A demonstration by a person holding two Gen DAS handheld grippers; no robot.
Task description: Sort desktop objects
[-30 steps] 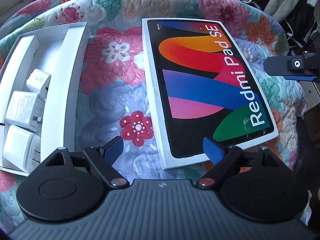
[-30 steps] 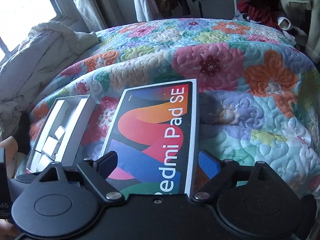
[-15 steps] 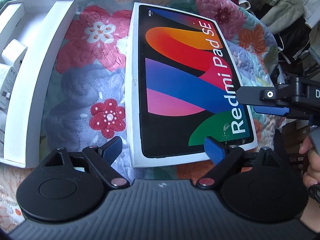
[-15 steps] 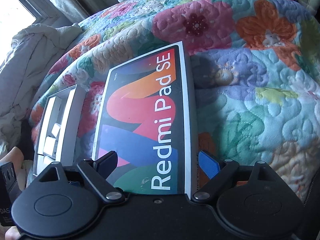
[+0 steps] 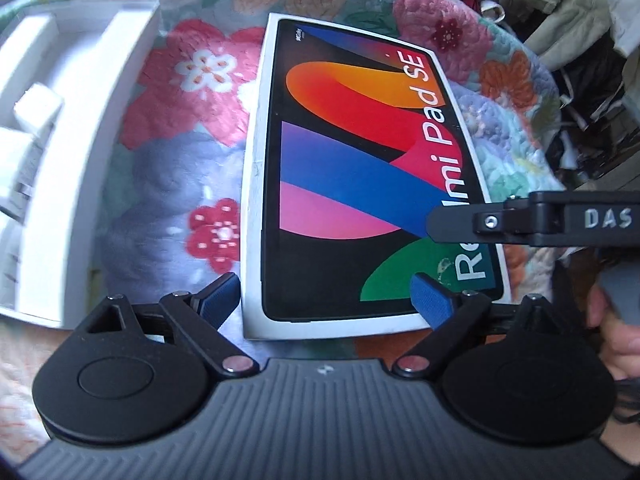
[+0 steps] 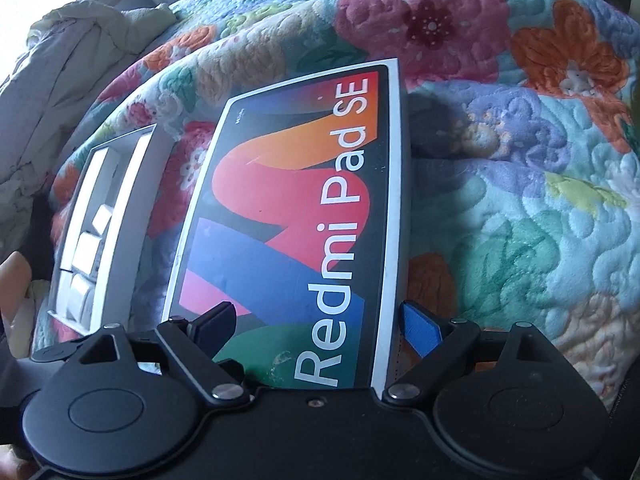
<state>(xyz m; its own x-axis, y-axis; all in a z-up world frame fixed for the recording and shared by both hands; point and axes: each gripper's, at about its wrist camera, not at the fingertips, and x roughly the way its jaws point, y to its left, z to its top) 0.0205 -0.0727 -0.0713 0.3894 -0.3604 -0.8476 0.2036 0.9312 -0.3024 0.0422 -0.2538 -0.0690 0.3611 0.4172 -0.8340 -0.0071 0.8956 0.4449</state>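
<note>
Two grippers flank the near end of the Redmi Pad SE box, which lies flat on the floral quilt. Left gripper fingers are spread wide across its near left corner, gripping nothing. Right gripper fingers are spread over its right edge, empty. Beside it sits a white tray with chargers.

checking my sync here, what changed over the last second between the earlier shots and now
Both open grippers closed in on the Redmi Pad SE box: the left gripper now straddles its near left corner, the right gripper its near right corner. Nothing is gripped. The box, the white tray and its chargers stayed put on the quilt.
</note>
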